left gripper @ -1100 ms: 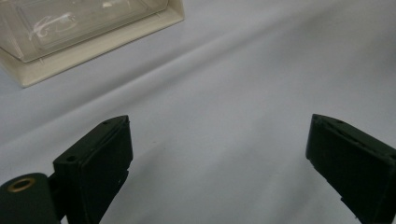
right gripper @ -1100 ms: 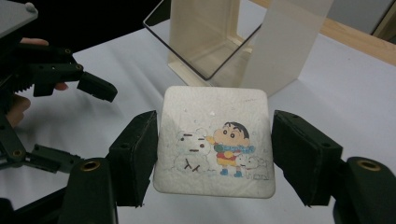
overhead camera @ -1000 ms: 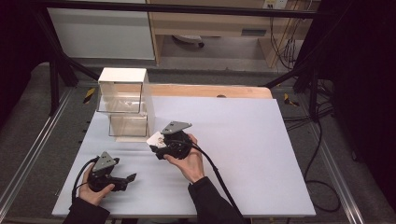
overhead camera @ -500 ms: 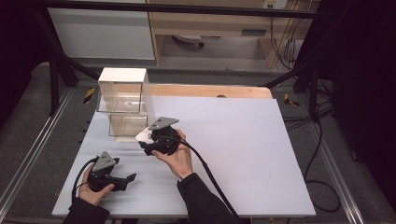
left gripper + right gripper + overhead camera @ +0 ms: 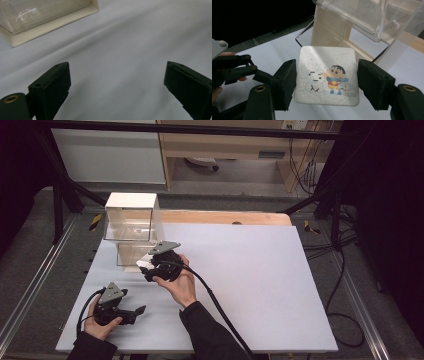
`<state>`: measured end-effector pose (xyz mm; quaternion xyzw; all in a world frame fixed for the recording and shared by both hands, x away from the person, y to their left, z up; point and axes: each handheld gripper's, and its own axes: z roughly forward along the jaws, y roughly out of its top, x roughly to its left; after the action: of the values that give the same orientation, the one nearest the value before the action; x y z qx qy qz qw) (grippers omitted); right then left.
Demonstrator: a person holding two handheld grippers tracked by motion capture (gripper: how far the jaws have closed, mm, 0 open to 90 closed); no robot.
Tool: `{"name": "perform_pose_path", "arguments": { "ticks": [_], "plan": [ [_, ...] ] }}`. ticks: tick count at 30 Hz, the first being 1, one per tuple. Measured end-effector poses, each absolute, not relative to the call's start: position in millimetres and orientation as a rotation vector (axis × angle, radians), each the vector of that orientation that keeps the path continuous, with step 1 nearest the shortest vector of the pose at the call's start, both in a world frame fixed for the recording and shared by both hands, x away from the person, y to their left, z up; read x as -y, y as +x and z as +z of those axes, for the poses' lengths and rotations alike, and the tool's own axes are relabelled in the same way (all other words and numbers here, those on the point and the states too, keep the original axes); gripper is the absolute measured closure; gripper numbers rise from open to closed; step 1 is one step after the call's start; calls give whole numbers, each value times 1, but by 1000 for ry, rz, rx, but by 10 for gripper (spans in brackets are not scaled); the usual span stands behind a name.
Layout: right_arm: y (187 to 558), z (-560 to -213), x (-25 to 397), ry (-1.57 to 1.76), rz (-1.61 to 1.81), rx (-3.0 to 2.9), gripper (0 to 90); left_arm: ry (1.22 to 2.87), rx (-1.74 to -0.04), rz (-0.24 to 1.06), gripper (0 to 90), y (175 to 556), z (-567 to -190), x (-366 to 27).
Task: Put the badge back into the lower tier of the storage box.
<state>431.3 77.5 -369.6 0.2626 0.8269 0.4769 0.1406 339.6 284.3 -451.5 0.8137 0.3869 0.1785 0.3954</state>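
Note:
A white square coaster point(image 5: 327, 75) printed with a cartoon boy and a snowman sits flat between the jaws of my right gripper point(image 5: 327, 83), which is shut on its two side edges. From above, the coaster point(image 5: 143, 264) and right gripper point(image 5: 146, 269) hover just in front of the lower opening of a clear plastic holder with a cream frame point(image 5: 131, 220). That holder point(image 5: 372, 17) looms right behind the coaster. My left gripper point(image 5: 136, 312) rests on the table's near left, open, with bare table between its jaws point(image 5: 117, 85).
A pale grey mat point(image 5: 250, 270) covers the table, with a wooden strip point(image 5: 225, 217) along its far edge. The holder point(image 5: 37, 20) shows ahead of the left gripper. Metal rails run down both sides of the table.
My right gripper has carried the coaster left and away from the person, up to the holder's front. The left gripper has stayed where it was.

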Motion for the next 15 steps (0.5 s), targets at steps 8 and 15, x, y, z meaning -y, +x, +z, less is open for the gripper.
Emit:
{"name": "perform_pose_path", "arguments": {
  "ticks": [8, 15],
  "plan": [
    [441, -373, -88, 766, 1379, -2375, 331, 2060, -981, 456, 65, 340, -451, -285],
    [449, -378, -94, 779, 1390, -2360, 331, 2059, -979, 456, 65, 340, -451, -285]
  ]
}}
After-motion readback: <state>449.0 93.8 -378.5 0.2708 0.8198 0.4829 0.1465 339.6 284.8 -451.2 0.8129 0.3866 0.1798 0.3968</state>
